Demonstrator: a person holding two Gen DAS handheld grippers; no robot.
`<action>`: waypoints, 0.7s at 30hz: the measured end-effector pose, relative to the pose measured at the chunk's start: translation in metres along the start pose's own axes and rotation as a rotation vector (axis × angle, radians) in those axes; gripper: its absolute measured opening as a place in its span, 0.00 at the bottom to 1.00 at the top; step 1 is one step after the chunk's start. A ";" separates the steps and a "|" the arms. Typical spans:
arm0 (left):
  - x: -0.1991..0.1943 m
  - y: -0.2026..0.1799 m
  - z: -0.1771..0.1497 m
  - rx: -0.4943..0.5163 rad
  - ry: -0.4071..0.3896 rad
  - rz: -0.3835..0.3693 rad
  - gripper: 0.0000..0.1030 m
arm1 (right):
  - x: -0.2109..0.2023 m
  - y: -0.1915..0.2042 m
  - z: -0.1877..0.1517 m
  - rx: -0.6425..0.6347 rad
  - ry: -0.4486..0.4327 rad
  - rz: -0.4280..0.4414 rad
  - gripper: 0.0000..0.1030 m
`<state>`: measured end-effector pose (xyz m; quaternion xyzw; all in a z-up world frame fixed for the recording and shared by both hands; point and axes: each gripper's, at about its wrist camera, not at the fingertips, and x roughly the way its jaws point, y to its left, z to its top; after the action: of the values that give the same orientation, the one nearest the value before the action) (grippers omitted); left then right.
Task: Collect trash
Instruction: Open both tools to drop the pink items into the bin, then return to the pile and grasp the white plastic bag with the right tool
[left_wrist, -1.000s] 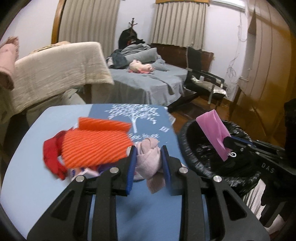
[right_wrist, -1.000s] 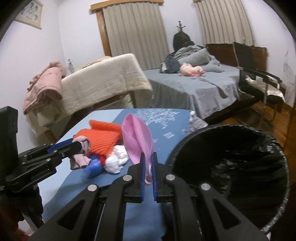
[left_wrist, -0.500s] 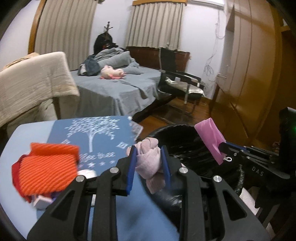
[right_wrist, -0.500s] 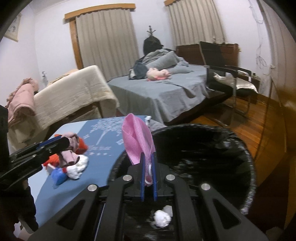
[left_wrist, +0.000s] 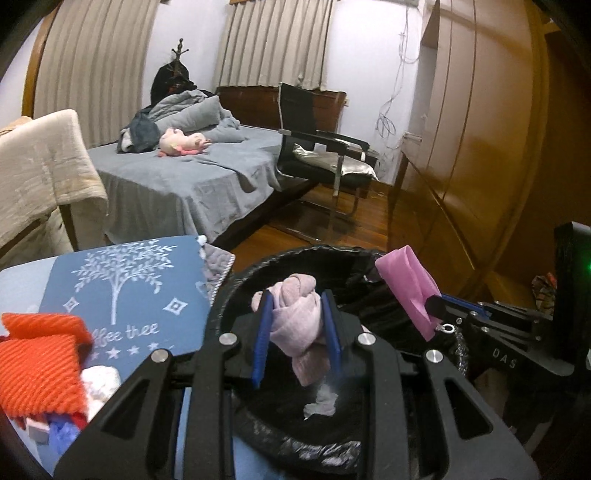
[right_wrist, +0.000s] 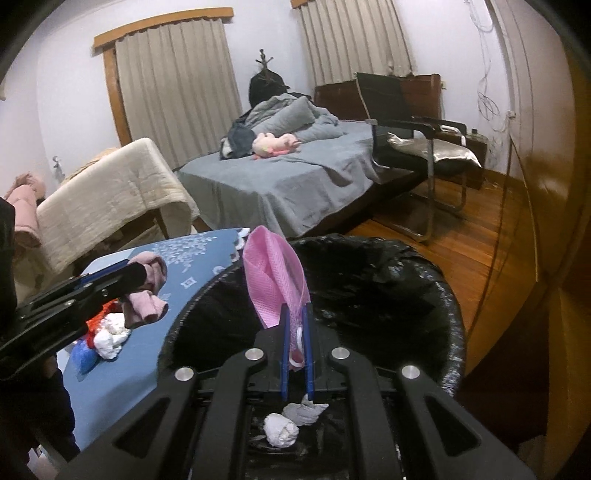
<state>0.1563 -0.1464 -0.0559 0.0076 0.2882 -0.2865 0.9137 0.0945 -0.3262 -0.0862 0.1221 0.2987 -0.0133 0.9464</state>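
The black-lined bin held 2 white paper wads, while above it the left gripper clamped a knotted mauve cloth hanging downward and the right gripper pinched a pink mesh pouch standing upright.

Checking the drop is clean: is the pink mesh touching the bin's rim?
Apart. In the right wrist view the pink mesh sticks up from the right hand-held gripper, above the bin opening, clear of its rim.
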 end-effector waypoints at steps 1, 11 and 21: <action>0.003 -0.002 0.001 0.001 0.003 -0.008 0.27 | 0.000 -0.002 0.000 0.000 0.001 -0.006 0.09; 0.008 0.005 0.000 -0.018 -0.003 -0.004 0.58 | -0.002 -0.012 0.002 0.013 -0.005 -0.041 0.50; -0.038 0.046 -0.007 -0.051 -0.055 0.147 0.84 | -0.003 0.017 0.011 -0.010 -0.043 -0.014 0.94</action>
<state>0.1517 -0.0875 -0.0484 -0.0025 0.2687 -0.2113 0.9397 0.0999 -0.3120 -0.0720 0.1148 0.2794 -0.0210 0.9530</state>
